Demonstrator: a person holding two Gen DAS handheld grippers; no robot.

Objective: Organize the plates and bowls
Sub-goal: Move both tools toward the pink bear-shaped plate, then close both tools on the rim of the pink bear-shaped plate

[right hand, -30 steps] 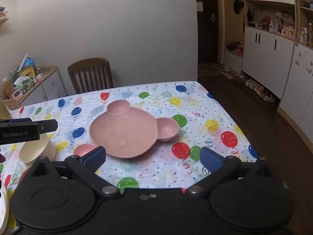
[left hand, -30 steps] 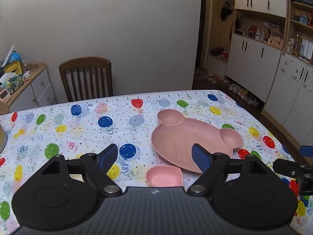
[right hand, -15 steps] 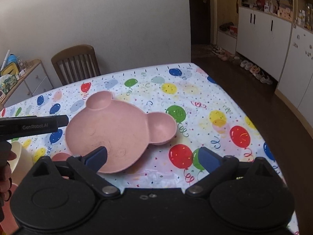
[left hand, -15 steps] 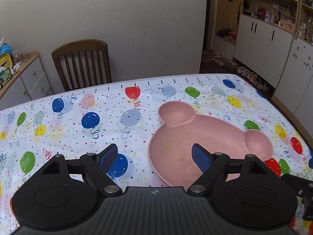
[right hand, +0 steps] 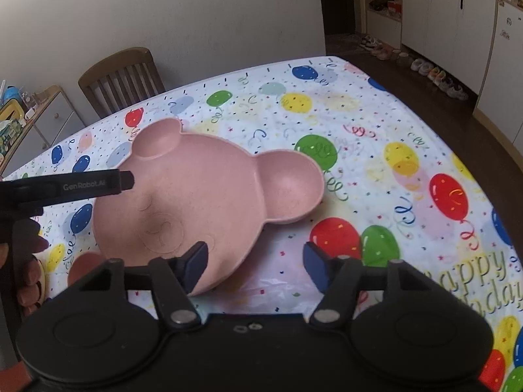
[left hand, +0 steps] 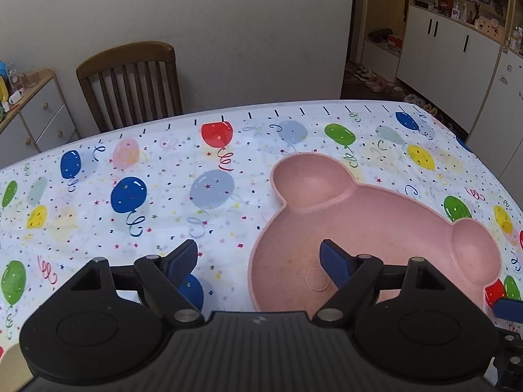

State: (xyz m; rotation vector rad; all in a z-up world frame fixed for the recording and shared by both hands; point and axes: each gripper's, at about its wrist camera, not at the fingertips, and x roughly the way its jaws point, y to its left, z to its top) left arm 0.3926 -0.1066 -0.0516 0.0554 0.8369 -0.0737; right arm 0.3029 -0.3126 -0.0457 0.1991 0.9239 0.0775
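Both my left hand-held gripper [left hand: 258, 261] and right hand-held gripper [right hand: 255, 266] gape empty; the pink bear-shaped plate [right hand: 202, 196], lower centre, looks light, stiff, slippery, best pinched by its raised rim.

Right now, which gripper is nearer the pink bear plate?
Left, narrowly. The left gripper straddles the pink bear plate's left rim, one finger over its bowl. The right gripper is at the near edge, mostly over tablecloth.

We see the desk [left hand: 157, 196] under a balloon-print cloth [right hand: 408, 163], the pink bear-shaped plate [right hand: 202, 196] lying flat on it
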